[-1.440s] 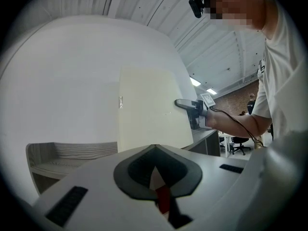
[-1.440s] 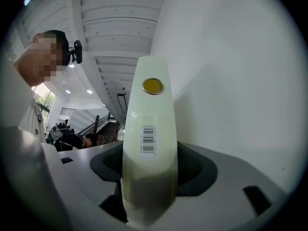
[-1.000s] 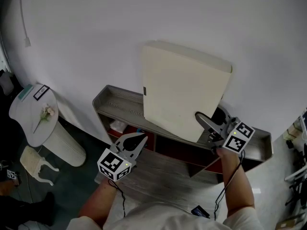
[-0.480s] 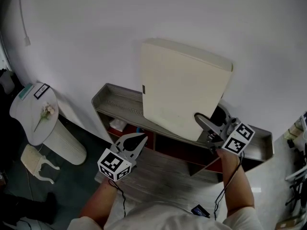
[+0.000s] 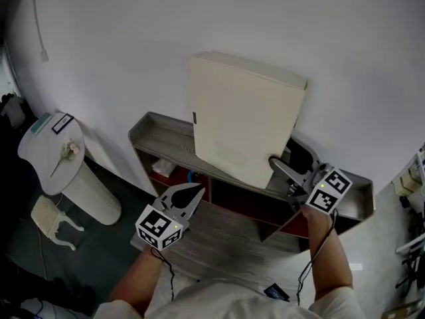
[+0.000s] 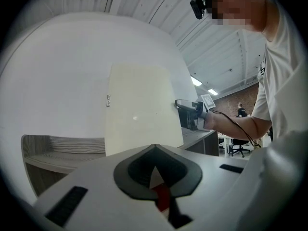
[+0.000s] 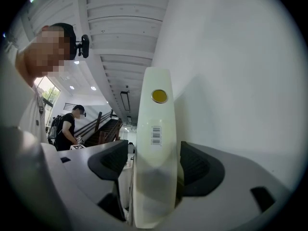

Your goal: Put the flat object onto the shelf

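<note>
The flat object (image 5: 242,118) is a large cream panel standing on edge on the grey shelf top (image 5: 159,141) and leaning back against the white wall. My right gripper (image 5: 275,165) is at its lower right edge. In the right gripper view the panel's thin edge (image 7: 154,129), with a barcode and a yellow dot, runs between the two pads, and a small gap shows on each side; the jaws stand wide and open. My left gripper (image 5: 192,193) hangs in front of the shelf, shut and empty, pointing at the panel (image 6: 139,109).
Red compartments (image 5: 174,177) lie under the shelf top, and a grey wooden board (image 5: 226,238) lies lower in front. A round white side table (image 5: 46,151) with a flower stands at left, a small white stool (image 5: 53,221) beside it. A person (image 7: 67,124) stands far off.
The panel's top has shifted left and it stands closer against the wall. My right gripper has stayed at its lower right edge. The left gripper has not moved.
</note>
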Action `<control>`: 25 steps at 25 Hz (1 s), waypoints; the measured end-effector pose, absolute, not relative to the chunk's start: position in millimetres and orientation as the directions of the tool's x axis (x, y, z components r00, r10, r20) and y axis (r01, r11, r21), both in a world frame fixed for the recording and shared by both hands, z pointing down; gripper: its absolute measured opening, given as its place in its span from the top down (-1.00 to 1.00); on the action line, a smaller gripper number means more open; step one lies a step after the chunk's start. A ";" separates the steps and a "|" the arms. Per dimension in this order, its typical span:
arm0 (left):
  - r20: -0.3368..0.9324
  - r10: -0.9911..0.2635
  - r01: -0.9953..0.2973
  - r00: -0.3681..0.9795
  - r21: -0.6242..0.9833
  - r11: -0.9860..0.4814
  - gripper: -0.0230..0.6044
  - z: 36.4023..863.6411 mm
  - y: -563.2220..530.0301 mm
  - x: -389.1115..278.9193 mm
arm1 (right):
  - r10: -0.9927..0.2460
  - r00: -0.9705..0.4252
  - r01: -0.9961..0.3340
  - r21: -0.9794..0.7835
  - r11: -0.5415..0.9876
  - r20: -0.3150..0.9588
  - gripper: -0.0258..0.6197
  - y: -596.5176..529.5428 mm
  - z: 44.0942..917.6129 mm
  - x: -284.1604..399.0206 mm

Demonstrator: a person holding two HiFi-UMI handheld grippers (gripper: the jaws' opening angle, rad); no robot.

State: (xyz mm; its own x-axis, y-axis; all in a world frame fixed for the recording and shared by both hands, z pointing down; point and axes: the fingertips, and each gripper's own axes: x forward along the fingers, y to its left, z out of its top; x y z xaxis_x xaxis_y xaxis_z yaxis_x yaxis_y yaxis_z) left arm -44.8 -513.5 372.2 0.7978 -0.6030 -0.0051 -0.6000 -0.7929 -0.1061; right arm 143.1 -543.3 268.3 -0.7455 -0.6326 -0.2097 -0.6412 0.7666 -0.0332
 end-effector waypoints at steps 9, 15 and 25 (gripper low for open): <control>-0.010 -0.615 -0.611 0.788 -0.120 -0.782 0.88 364.4 -478.4 -19.4 | -0.645 -0.745 -0.652 -0.015 0.758 -0.170 -0.07 -514.8 275.2 165.7; -0.014 -0.629 -0.626 0.777 -0.123 -0.770 0.88 361.1 -452.4 -5.2 | -0.634 -0.762 -0.642 0.025 0.766 -0.133 -0.06 -485.2 282.2 168.6; -0.019 -0.662 -0.659 0.750 -0.120 -0.743 0.88 365.9 -395.4 12.2 | -0.617 -0.780 -0.624 0.045 0.780 -0.107 0.32 -417.9 313.5 168.7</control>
